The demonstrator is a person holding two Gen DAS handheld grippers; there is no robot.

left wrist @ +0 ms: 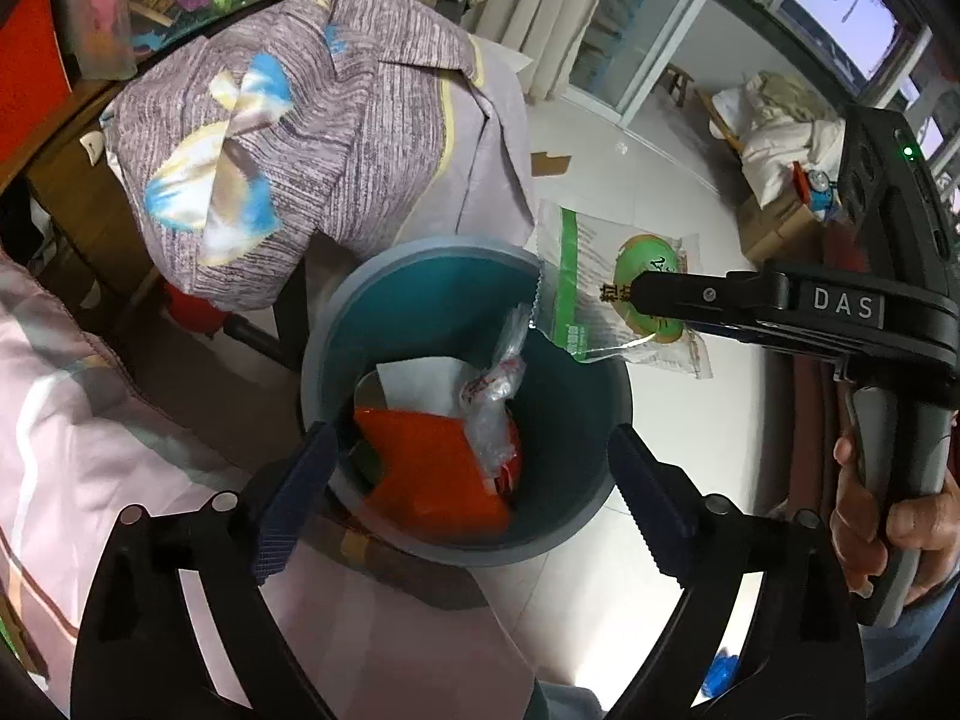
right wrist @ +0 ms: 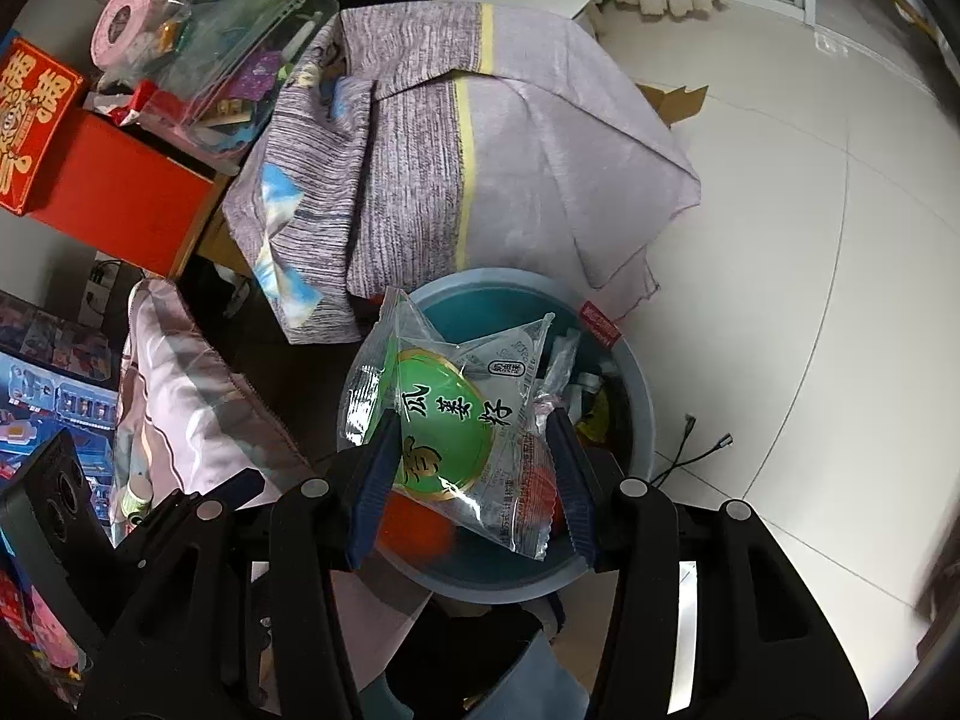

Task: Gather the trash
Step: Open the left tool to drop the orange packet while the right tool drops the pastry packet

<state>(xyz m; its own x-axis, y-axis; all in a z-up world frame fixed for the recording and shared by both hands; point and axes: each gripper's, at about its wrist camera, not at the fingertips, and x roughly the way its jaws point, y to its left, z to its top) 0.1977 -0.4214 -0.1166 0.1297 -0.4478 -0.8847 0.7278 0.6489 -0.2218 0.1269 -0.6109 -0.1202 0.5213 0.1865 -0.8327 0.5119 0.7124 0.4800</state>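
Nearest to us, our left gripper (left wrist: 468, 468) hangs with its jaws spread wide and nothing between them, directly over the mouth of the blue-grey trash bin (left wrist: 372, 276). Inside the bin we see an orange-red package (left wrist: 432, 468), a crumpled clear plastic wrapper (left wrist: 498, 402) and a white sheet of paper (left wrist: 420, 384). Our right gripper (right wrist: 474, 468) is clamped on a clear snack wrapper with a green round label (right wrist: 450, 420), holding it just above the bin's rim (right wrist: 636, 378); in the left wrist view the same wrapper (left wrist: 600, 276) hangs at the bin's far right edge, and the hand (left wrist: 870, 516) gripping the right handle shows at the right. Behind the bin a grey-purple striped cloth (right wrist: 492, 150) drapes over furniture, with a pink quilt (left wrist: 120, 420) to the left. Farther off lie white floor tiles (right wrist: 810, 210) and red boxes (right wrist: 114, 198).
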